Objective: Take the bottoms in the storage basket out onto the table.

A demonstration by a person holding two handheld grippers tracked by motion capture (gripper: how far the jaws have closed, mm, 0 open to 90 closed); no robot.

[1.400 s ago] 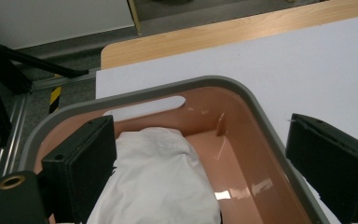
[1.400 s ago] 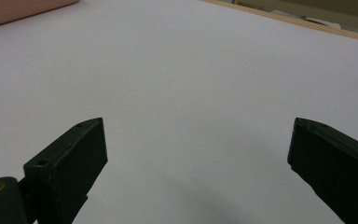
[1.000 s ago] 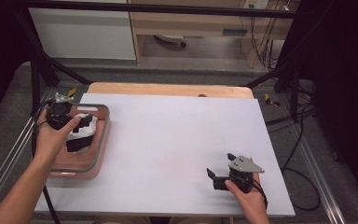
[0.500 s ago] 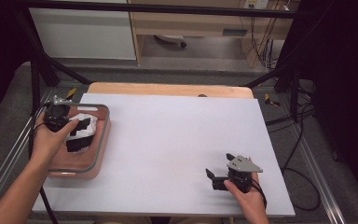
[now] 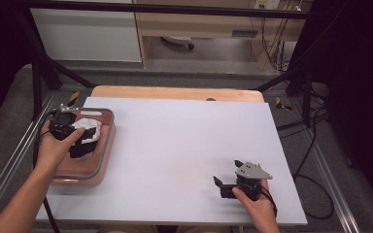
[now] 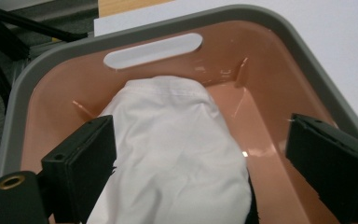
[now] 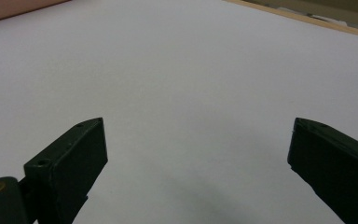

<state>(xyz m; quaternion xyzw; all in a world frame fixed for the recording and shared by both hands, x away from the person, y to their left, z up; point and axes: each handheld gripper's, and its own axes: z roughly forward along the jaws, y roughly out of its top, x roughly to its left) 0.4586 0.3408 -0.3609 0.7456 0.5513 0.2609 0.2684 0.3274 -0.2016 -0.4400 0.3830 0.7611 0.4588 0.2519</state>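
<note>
We hold the left gripper [image 6: 200,186] jaws spread around the white cloth [image 6: 177,154] in the basin [image 6: 261,60] (ready to pinch); the right gripper [image 7: 200,186] waits, jaws spread, above the tabletop [image 7: 191,70].

white cloth [image 6: 177,154] | bunched, rounded heap | inside pink basin [image 6: 270,88] | table's left edge

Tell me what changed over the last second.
The left tool drifted slightly toward the table's left edge, over the white cloth in the pink bin; its jaws stand open around the cloth, not gripping. The right tool stayed put on the white table, open.
</note>
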